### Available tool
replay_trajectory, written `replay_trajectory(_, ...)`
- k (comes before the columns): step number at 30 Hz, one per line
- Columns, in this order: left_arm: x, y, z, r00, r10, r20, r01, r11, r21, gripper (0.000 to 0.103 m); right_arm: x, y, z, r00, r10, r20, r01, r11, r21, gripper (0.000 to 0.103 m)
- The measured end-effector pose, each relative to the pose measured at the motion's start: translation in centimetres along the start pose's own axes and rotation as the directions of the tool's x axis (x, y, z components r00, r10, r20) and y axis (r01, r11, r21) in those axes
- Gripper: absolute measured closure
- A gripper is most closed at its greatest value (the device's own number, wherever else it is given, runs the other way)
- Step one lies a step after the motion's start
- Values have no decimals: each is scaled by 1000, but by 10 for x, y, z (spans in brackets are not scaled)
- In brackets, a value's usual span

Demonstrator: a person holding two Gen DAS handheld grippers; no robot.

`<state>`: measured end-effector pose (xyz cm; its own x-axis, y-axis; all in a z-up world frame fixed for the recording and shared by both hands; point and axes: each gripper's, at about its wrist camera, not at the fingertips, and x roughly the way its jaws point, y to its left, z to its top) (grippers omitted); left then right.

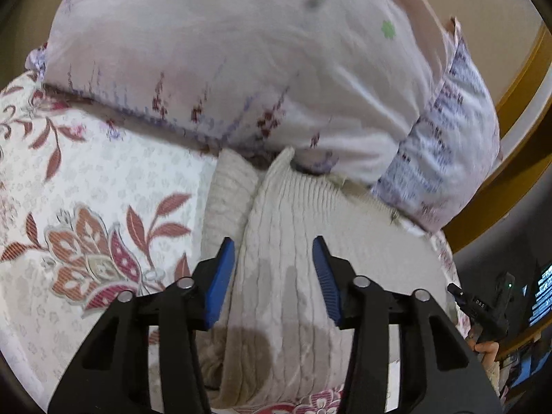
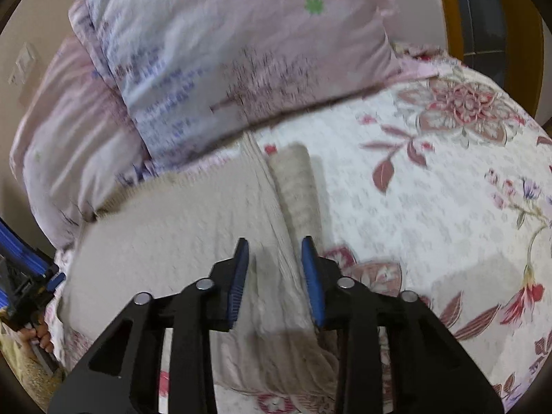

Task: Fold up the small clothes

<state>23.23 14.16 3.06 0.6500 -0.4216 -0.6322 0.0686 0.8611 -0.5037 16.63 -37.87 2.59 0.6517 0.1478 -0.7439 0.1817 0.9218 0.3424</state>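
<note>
Across a bed covered by a white quilted bedspread [image 1: 103,179] printed with red and pink flowers and leaves, a cream knit garment [image 1: 286,241] lies spread flat, its foot end near the cameras and its far end just against two pillows. The pillows [image 1: 241,62] are plump, in pale pink cotton with faint purple and maroon sprigs and one small green flower. The garment looks like a small sweater in soft ribbed and cable knit; one narrow part, probably a sleeve [image 2: 296,186], lies folded lengthwise along the body, forming a raised ridge beside a long crease. Judging by that, the folding seems partly done: one side appears turned in, while the rest of the body is broad and flat, so further folds likely remain. Both views are a little blurred. The left gripper [image 1: 274,252], black with ribbed blue pads, hovers above the knit with its jaws moderately apart and nothing between them. The right gripper [image 2: 274,252] hangs over the crease with its jaws narrower but still parted, gripping no cloth. A hand [image 2: 38,336] holding the other tool shows at the edge.
</note>
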Motion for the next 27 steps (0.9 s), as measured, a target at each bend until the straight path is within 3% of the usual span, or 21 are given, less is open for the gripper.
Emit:
replay_trajectory(3, 8, 1, -6, 999, 19, -28, -19, 1000, 7, 74, 1, 3, -7, 1000, -27, 10, 28, 999, -33, 90)
replay_trajectory(8, 10, 3, -9, 998, 38, -43, -37, 999, 19, 96, -4, 2, -7, 1000, -20, 17, 20, 999, -32, 93)
replay_trajectory(19, -9, 9, -15, 998, 18, -53, -17, 1000, 16, 99, -25, 3, -21, 999, -19, 29, 19, 1000, -2, 94)
replay_trajectory(27, 2, 10, -20, 998, 46, -53, -45, 999, 16, 95, -14, 8, -26, 995, -95, 16, 96, 995, -34, 93)
